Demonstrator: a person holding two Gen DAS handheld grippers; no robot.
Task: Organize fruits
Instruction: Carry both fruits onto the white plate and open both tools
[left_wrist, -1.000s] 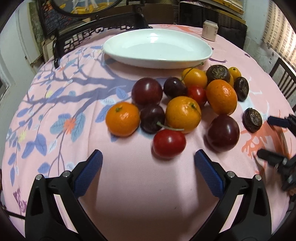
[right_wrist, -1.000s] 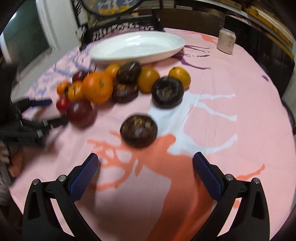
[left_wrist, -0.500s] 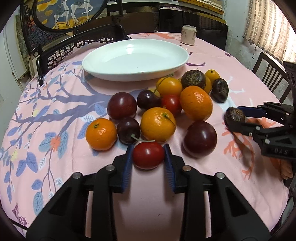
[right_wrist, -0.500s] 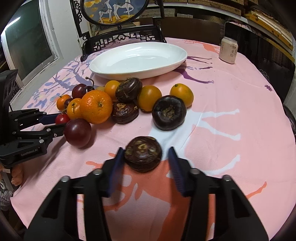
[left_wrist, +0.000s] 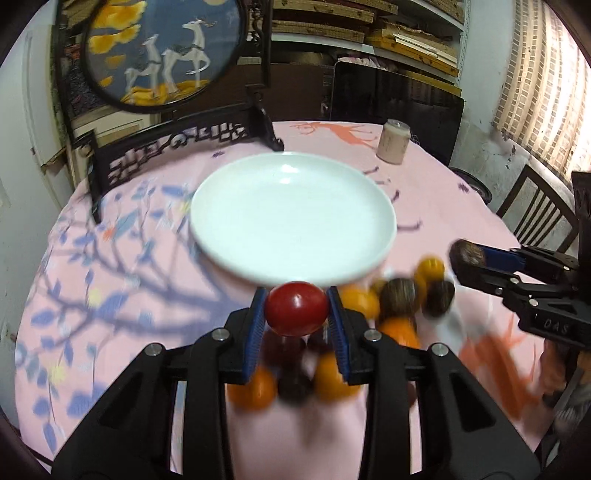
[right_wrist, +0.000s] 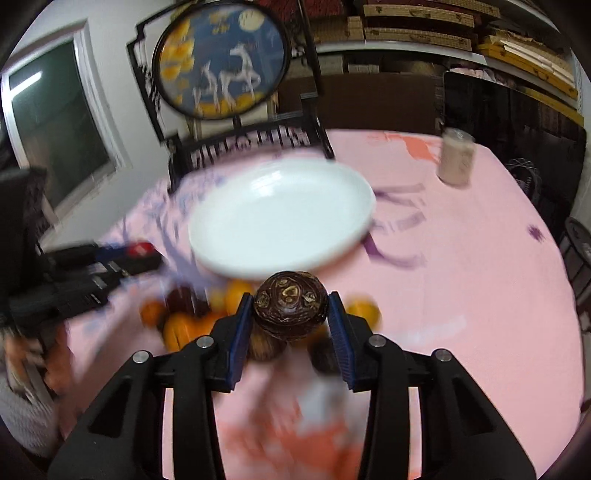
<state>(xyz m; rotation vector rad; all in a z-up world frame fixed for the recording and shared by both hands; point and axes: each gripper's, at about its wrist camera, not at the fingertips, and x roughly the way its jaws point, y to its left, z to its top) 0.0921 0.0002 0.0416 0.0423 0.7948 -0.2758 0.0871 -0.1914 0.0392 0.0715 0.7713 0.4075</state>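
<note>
Two fruits are clamped above the tabletop (left_wrist: 443, 206): my left gripper (left_wrist: 296, 314) grips a red tomato (left_wrist: 296, 308), my right gripper (right_wrist: 290, 316) a dark wrinkled passion fruit (right_wrist: 290, 304).

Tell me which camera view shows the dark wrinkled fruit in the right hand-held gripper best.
The right wrist view: the dark wrinkled fruit sits sharp and central between the blue pads. The left wrist view shows it only small and side-on at the right edge, in the right hand-held gripper.
</note>
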